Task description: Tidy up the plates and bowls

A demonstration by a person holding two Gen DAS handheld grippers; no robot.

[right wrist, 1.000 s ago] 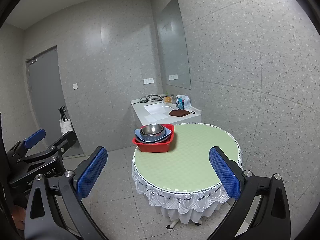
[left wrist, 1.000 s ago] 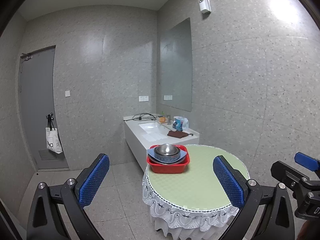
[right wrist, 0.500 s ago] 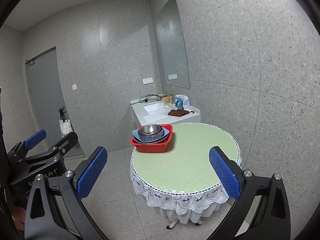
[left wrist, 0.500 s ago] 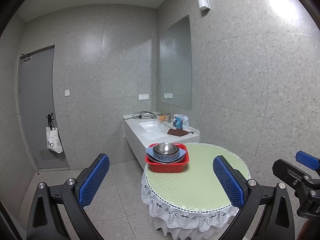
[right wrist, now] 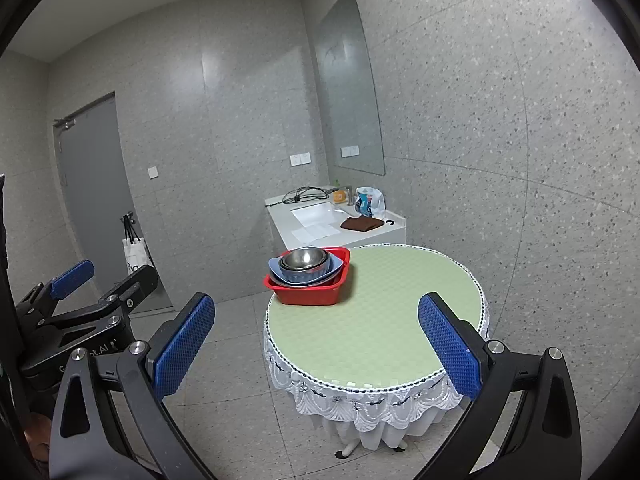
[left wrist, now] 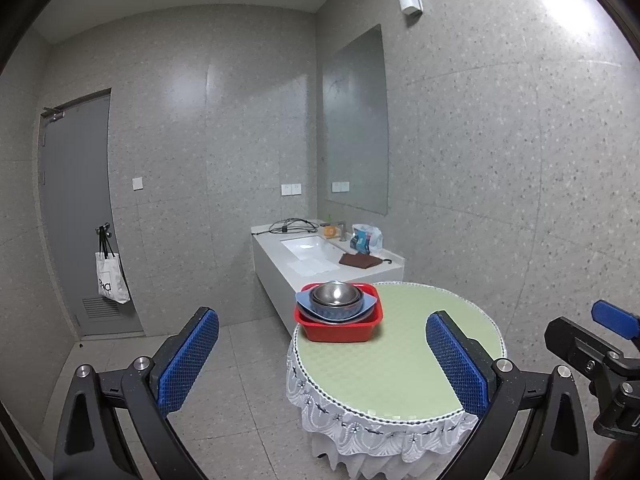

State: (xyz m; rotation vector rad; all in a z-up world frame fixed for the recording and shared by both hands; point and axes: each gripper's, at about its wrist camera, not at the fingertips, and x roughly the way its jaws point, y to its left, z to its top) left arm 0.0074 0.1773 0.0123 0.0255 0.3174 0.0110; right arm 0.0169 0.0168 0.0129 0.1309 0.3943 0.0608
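Well back from the round table [left wrist: 396,360], both grippers hang in the air with nothing between their blue pads. The left gripper [left wrist: 322,364] has its jaws spread wide, and so does the right gripper [right wrist: 316,344]; each shows at the edge of the other's camera.

On the table's green top, at the far left edge nearest the vanity, sits a red plastic basin [left wrist: 339,326] [right wrist: 310,288]. Stacked inside it are a pale blue dish [left wrist: 370,303] with pointed ends and, nested on top, steel bowls [left wrist: 336,295] (how many, I cannot tell from here). A white lace skirt [right wrist: 360,402] hangs around the table's rim.

Behind the table, a white vanity counter [left wrist: 316,258] carries a brown folded cloth [left wrist: 359,260] near its front right corner. A white tote bag [left wrist: 110,278] hangs on the grey door.
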